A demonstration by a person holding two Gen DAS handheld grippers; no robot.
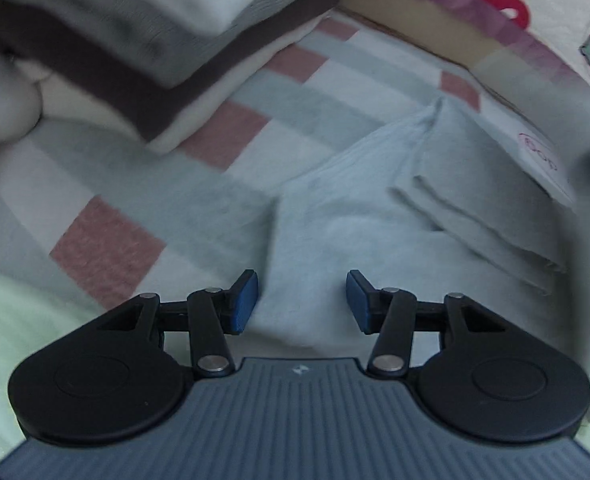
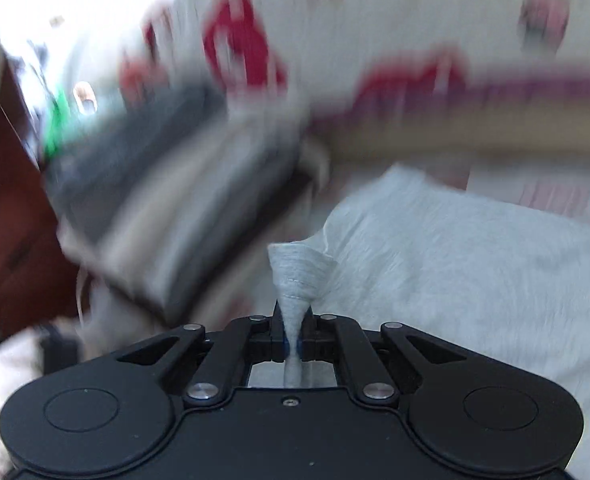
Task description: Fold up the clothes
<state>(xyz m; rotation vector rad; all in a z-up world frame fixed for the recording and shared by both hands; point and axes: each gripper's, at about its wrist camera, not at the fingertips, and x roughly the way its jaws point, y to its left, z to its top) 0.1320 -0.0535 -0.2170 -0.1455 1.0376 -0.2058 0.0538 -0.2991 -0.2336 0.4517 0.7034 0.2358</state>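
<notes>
— What did the left wrist view show?

— The left gripper (image 1: 302, 304) hovered with its blue pads (image 1: 243, 302) spread wide and nothing between them, right over the near part of a pale blue garment (image 1: 359, 216). That garment lay on the checked blanket (image 1: 107, 248) covering the bed, with a flap already doubled over toward the blanket's right edge. A stack of folded clothes (image 1: 143, 36) sat well apart, near the far left corner.

— And the right wrist view?

— Badly smeared, so the background was hard to read. But the right gripper (image 2: 293, 344) was plainly clenched on a pinched corner of the pale blue garment (image 2: 475, 272); the cloth fanned out just ahead of the fingers.

— So how should the fold have gone?

— In my judgement, the right needed to carry its corner across low and evenly, keeping the hem taut. The free left would have done well to pin or grab the matching corner, so the layer underneath didn't drag or bunch.
</notes>
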